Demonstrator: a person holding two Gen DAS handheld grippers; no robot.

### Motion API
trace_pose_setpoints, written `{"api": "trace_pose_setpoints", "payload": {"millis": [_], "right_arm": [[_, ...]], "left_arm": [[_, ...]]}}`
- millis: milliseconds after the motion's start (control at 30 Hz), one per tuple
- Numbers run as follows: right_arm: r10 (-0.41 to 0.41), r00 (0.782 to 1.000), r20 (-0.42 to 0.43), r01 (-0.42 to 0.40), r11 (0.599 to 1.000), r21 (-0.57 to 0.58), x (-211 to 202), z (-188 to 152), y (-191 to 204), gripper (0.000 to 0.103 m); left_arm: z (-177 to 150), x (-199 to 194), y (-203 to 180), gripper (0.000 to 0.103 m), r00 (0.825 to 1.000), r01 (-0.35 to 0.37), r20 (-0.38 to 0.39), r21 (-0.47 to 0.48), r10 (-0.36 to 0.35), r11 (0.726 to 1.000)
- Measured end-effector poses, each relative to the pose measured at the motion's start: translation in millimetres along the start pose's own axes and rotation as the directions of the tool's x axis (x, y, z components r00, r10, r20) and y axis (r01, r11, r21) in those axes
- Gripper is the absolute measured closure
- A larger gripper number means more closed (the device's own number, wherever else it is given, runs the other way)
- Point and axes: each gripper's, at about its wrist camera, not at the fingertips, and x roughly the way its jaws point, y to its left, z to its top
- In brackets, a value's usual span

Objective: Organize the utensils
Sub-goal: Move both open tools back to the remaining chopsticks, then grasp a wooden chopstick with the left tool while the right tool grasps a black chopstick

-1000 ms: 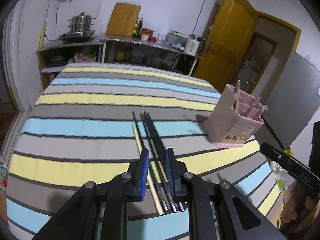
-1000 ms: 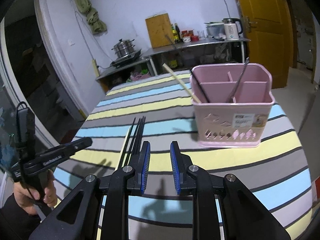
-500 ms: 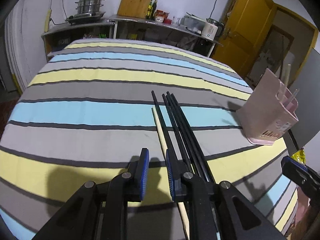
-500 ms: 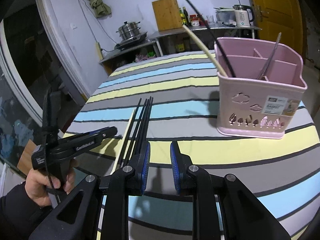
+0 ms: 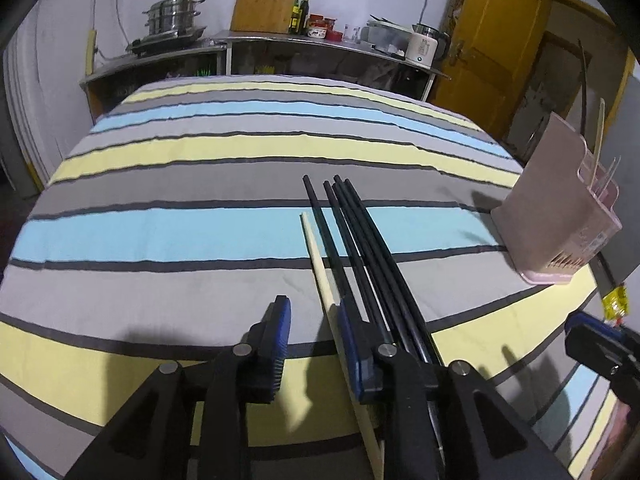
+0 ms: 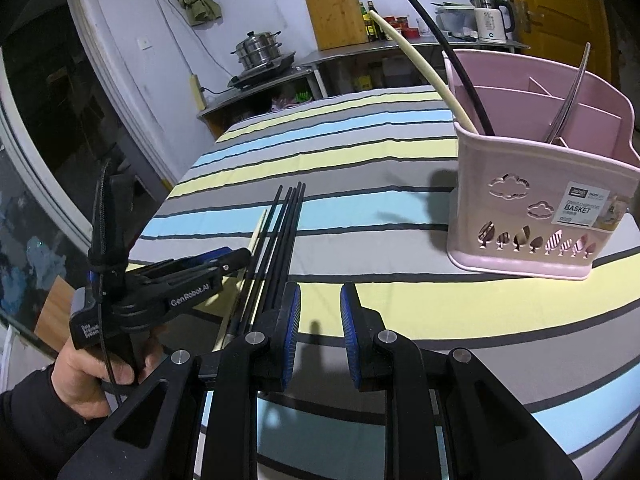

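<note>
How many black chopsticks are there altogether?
5. Four black chopsticks lie side by side on the striped cloth, beside a pale one; one stands in the pink basket. More may be hidden.

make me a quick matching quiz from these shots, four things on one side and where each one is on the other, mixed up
Things:
1. pale wooden chopstick
2. pink plastic utensil basket
3. steel steamer pot
4. left claw

Places:
A. on the stove by the far wall
B. lying on the striped cloth beside the black chopsticks
C. open, low over the cloth
D. standing on the cloth, utensils inside

Pairs: 1-B, 2-D, 3-A, 4-C
</note>
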Motion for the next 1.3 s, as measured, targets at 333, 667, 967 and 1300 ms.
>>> {"api": "trace_pose_setpoints", "payload": {"millis": [333, 667, 967, 1300], "right_arm": [[0.000, 1.000, -0.006, 0.000, 1.000, 0.002, 4, -1, 0, 0.082], [0.013, 0.998, -0.062, -0.016, 0.998, -0.057, 57, 14, 19, 0.082], [-0.024, 0.993, -0.117, 0.013, 0.996, -0.087, 106, 31, 28, 0.082], [-0.058, 0.992, -0.116, 0.048, 0.994, -0.094, 109, 32, 21, 0.085]], "left_arm": [[-8, -8, 9, 0.079, 0.997, -0.071, 0.018, 0.011, 0.071, 0.997], [-10, -19, 45, 0.081, 1.000, -0.028, -0.009, -0.075, 0.027, 0.997], [6, -5, 51, 0.081, 1.000, 0.000, -0.010, -0.109, -0.001, 0.994], [13, 4, 40, 0.081, 0.999, 0.040, 0.000, -0.056, -0.040, 0.998]]}}
